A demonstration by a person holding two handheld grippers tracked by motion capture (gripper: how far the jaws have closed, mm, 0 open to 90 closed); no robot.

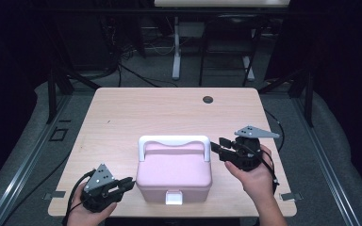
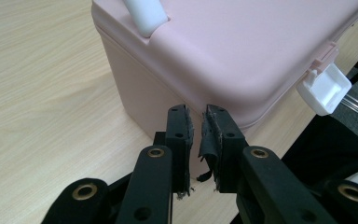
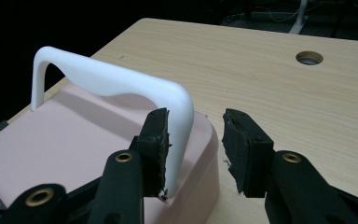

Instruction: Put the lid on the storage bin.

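A pink box (image 1: 174, 172) with a white carry handle (image 1: 174, 140) standing up and a white latch (image 1: 173, 197) sits near the table's front edge. My left gripper (image 1: 128, 182) points at the box's front left corner (image 2: 168, 98). Its jaws (image 2: 196, 116) are a narrow slit apart with nothing between them, and the tips are just short of the wall. My right gripper (image 1: 215, 149) is at the handle's right end. It (image 3: 196, 121) is open; the handle's (image 3: 116, 81) right leg stands against the inner face of one pad (image 3: 158, 140), while the other pad is apart from it.
The light wooden table (image 1: 169, 108) has a round cable hole (image 1: 208, 99) at the back. The box stands close to the front edge. Behind the table are desk legs and cables on a dark floor.
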